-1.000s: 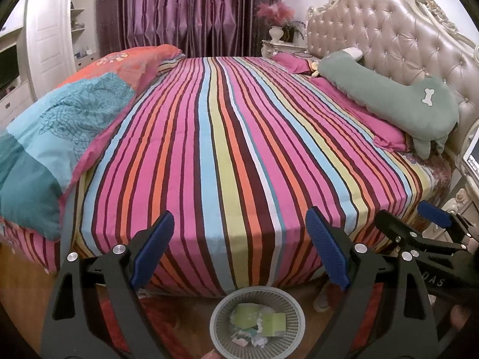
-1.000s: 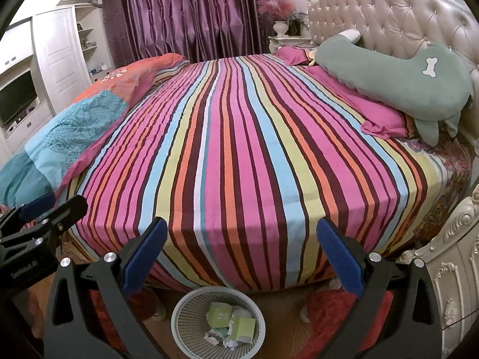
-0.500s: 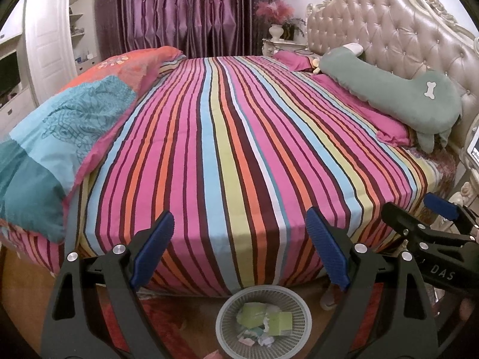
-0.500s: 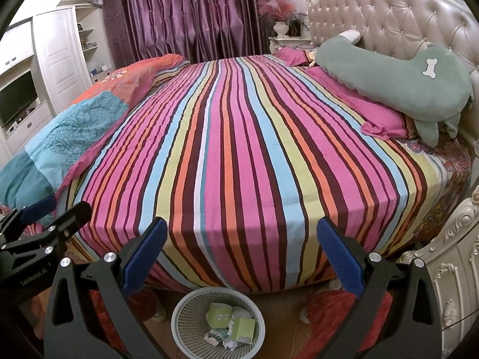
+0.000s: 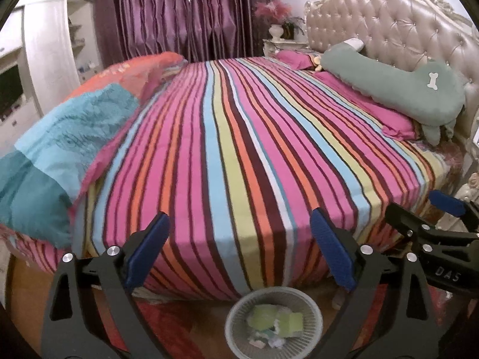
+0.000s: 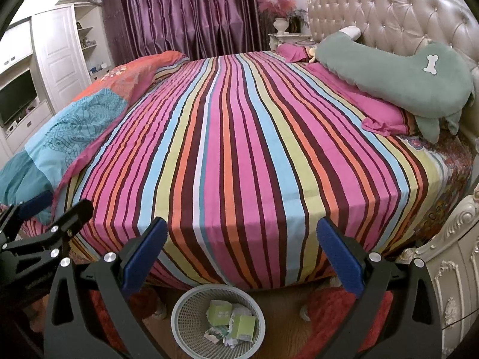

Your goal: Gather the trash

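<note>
Striped bedspread (image 6: 239,149) shows no litter, while the trash (image 6: 230,320) lies in the basket (image 6: 182,314) below; left gripper (image 5: 239,254), jaws just widened and empty, and right gripper (image 6: 239,257), spread and empty, suggest collection is probably complete.

Soft, even indoor light fills my views. The fisheye bends the headboard (image 6: 398,15) and wardrobe (image 6: 57,56) at the dark corners. My left view is slightly blurred; the right is sharp.
</note>
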Motion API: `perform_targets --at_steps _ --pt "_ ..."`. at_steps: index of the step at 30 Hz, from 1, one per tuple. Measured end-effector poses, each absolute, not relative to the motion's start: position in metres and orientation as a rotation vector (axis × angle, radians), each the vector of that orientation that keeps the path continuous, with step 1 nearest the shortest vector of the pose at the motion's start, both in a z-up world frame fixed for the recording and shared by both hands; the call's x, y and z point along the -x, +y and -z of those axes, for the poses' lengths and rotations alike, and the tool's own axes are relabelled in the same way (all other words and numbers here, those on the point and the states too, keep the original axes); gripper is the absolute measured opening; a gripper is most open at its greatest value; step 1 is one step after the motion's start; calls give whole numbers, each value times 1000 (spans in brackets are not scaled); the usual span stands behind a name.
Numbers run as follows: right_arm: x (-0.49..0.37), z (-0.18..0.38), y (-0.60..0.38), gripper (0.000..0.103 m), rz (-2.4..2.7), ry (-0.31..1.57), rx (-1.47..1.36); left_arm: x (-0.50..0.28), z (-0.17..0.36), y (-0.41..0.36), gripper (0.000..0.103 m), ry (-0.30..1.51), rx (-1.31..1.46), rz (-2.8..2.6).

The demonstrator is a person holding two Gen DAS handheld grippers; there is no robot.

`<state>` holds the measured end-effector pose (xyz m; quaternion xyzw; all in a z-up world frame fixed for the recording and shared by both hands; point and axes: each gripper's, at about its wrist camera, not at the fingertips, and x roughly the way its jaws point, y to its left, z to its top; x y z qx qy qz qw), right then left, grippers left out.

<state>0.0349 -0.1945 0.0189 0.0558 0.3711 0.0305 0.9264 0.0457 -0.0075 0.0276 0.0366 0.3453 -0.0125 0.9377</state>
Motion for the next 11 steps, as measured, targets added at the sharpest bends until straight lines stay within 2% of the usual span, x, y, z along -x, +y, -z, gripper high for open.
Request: perform_targets --at_steps 11 --pt "-35 -17 -194 96 -56 762 -122 -52 -25 -2 92 743 -45 15"
